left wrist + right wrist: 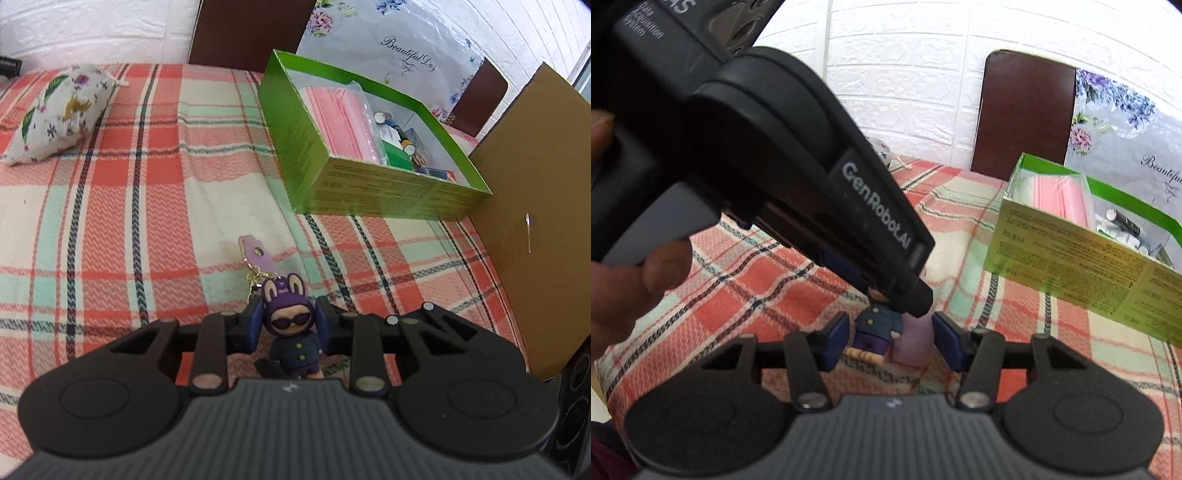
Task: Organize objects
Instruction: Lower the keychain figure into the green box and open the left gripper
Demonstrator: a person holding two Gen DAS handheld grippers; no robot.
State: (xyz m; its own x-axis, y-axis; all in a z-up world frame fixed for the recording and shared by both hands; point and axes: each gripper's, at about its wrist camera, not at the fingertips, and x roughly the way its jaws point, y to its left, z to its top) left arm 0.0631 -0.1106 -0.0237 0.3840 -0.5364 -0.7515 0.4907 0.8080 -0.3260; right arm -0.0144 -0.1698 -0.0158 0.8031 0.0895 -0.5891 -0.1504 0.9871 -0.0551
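Your left gripper (289, 319) is clamped on the head of the purple bunny keychain figure (293, 332), blue pads pressed to both sides of it. Its lilac strap (255, 254) trails ahead across the plaid tablecloth (129, 221). Your right gripper (891, 341) sits spread around the same figure's body from the other side, pads apart from it and not touching; the left tool crosses diagonally in front and hides the figure's head in that view, with your fingers (646, 280) wrapped around its handle. Beyond the figure, to the right, stands the open green box (373, 192) holding a pink packet and small bottles. A brown cardboard sheet (535, 184) leans just beside it. A floral pouch (59, 110) lies far left, well apart.
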